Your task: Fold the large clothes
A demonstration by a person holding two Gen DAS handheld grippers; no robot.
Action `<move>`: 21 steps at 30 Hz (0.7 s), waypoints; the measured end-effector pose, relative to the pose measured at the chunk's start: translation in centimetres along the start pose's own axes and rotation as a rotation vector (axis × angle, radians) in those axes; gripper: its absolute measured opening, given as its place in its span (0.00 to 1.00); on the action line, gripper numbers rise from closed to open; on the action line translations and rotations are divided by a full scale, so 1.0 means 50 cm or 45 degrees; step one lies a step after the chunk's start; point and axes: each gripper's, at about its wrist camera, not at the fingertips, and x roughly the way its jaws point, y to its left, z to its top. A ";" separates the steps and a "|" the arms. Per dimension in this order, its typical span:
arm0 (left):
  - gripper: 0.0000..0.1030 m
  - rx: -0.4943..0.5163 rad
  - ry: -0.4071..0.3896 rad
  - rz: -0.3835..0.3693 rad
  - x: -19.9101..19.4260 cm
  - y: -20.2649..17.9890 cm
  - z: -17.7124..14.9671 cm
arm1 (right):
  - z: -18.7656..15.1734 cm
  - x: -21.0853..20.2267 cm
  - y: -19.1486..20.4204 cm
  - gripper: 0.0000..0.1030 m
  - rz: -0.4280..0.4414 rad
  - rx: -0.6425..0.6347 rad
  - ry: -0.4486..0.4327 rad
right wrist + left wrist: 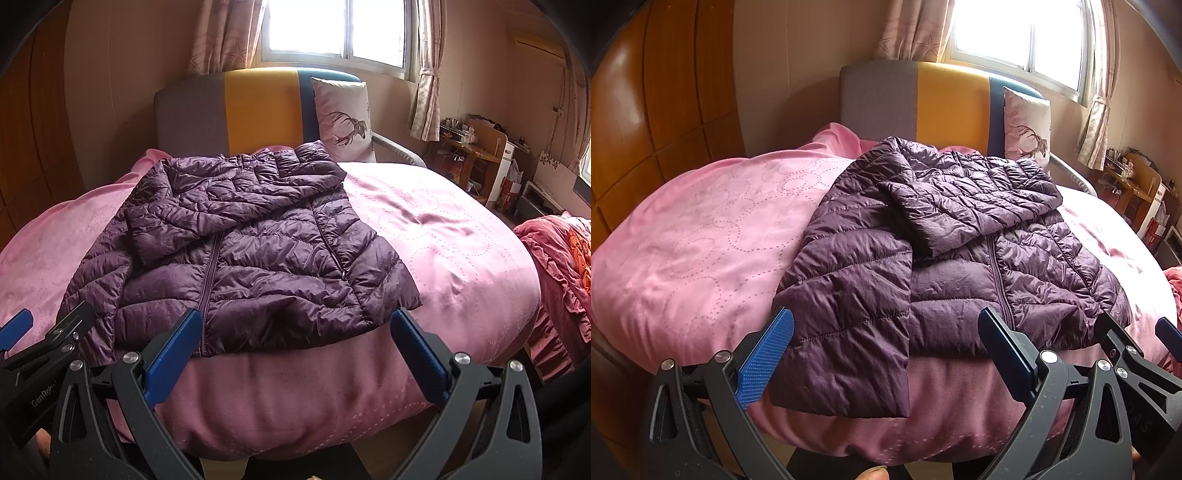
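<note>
Purple puffer jacket (pixel 236 243) lengthwise on pink bed (pixel 443 236), collar toward headboard (pixel 258 107)

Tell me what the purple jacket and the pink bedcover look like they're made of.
Purple jacket: likely thin nylon or polyester shell with padding; it has a slight sheen, fine crinkles and puffy stitched channels. Pink bedcover: probably a soft woven fabric with a satin-like sheen; dotted looping pattern, maybe stitched or printed.

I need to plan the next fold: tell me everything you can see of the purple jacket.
The purple jacket is a shiny quilted puffer lying front up on the pink bedspread, zipped closed, collar toward the headboard. One sleeve is folded across the chest; the other lies down its side and hangs over the bed's near edge. A zipped pocket shows. Both open grippers are near the hem; neither grips it.
</note>
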 end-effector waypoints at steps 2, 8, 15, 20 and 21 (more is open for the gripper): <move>0.96 -0.001 0.003 0.004 0.002 0.001 0.000 | -0.001 0.001 0.000 0.98 0.000 -0.001 0.003; 0.96 0.001 0.011 0.006 0.007 0.002 -0.001 | -0.001 0.005 0.001 0.98 0.001 -0.004 0.008; 0.96 0.001 0.020 0.007 0.011 0.005 -0.003 | -0.002 0.012 0.002 0.98 -0.001 -0.012 0.015; 0.96 0.001 0.034 0.005 0.015 0.005 -0.005 | 0.001 0.019 0.005 0.98 -0.003 -0.023 0.018; 0.96 0.003 0.036 0.007 0.016 0.006 -0.005 | 0.002 0.020 0.007 0.98 -0.004 -0.025 0.018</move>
